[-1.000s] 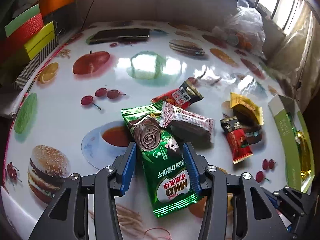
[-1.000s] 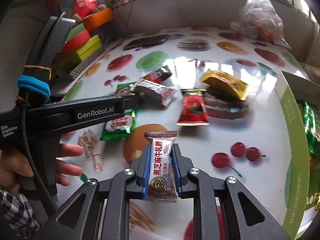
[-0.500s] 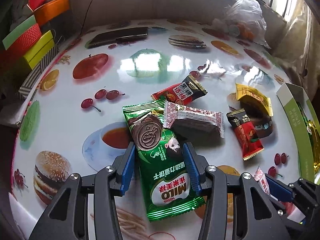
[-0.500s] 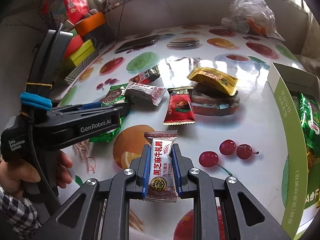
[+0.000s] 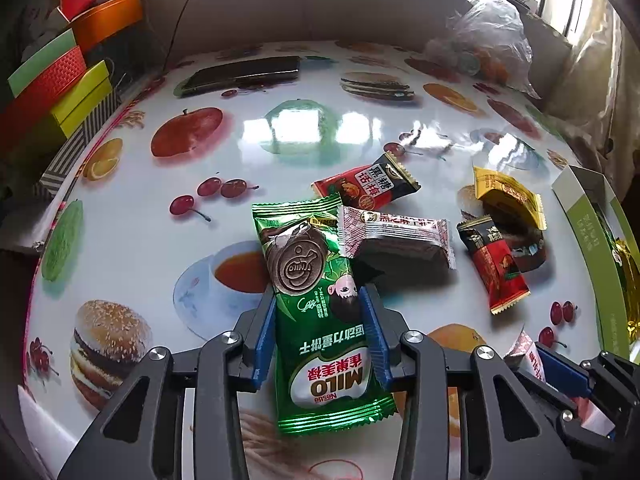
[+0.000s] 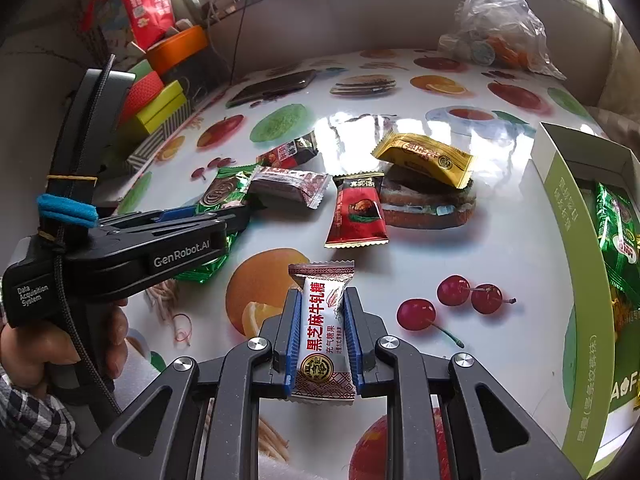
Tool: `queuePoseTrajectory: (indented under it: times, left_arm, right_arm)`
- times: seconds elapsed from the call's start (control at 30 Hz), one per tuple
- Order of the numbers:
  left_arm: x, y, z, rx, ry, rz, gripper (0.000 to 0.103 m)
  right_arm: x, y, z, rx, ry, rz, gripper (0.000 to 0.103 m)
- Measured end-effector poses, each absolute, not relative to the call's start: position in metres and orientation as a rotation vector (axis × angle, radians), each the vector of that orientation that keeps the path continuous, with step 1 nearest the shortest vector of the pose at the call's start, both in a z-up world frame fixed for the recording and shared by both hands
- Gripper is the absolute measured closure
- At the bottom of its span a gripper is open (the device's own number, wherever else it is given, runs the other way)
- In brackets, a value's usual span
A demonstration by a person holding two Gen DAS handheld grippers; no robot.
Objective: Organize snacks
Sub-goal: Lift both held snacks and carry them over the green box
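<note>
My right gripper point(image 6: 322, 334) pinches a white sesame candy point(image 6: 323, 332) by its long sides, its long axis running straight out along the fingers, crimped end forward, above the glossy fruit-print table point(image 6: 460, 240). My left gripper point(image 5: 320, 332) straddles a green Milo wafer packet point(image 5: 320, 312) lying flat, long axis away from me, logo end near; the blue pads sit right at its edges, but I can't tell whether they actually press it. Its far end touches a brown-and-white wrapped cake point(image 5: 396, 238); beyond lie a red plum candy point(image 5: 366, 184), a red-black packet point(image 5: 494, 266) and a yellow sachet point(image 5: 506, 196). The green cardboard box point(image 6: 576, 280) stands open at right, foil packets inside. My left hand point(image 6: 60, 356) grips the handle from below.
</note>
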State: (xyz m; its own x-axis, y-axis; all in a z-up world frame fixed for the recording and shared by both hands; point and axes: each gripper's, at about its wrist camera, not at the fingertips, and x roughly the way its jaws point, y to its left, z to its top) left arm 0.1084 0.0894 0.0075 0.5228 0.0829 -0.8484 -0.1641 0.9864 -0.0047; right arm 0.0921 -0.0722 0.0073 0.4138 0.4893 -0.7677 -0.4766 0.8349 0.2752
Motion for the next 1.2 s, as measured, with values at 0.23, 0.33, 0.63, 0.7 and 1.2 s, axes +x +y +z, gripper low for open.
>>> queuePoseTrajectory:
  times: [0.23, 0.33, 0.63, 0.7, 1.2]
  left_arm:
    - [0.095, 0.095, 0.01, -0.101, 1.0, 0.152, 0.063]
    - [0.088, 0.098, 0.013, -0.11, 0.992, 0.154, 0.063]
    - [0.065, 0.09, 0.035, -0.095, 0.926, 0.131, 0.062]
    - [0.062, 0.087, 0.04, -0.092, 0.911, 0.12, 0.063]
    - [0.052, 0.055, 0.072, -0.073, 0.834, 0.015, 0.062]
  right_arm:
    - [0.088, -0.072, 0.009, 0.01, 0.963, 0.603, 0.083]
    - [0.085, -0.071, 0.011, 0.008, 0.96, 0.6, 0.083]
    - [0.074, -0.072, 0.021, 0.008, 0.934, 0.589, 0.083]
    - [0.072, -0.073, 0.023, 0.008, 0.928, 0.586, 0.083]
    - [0.063, -0.106, 0.047, 0.053, 0.861, 0.501, 0.083]
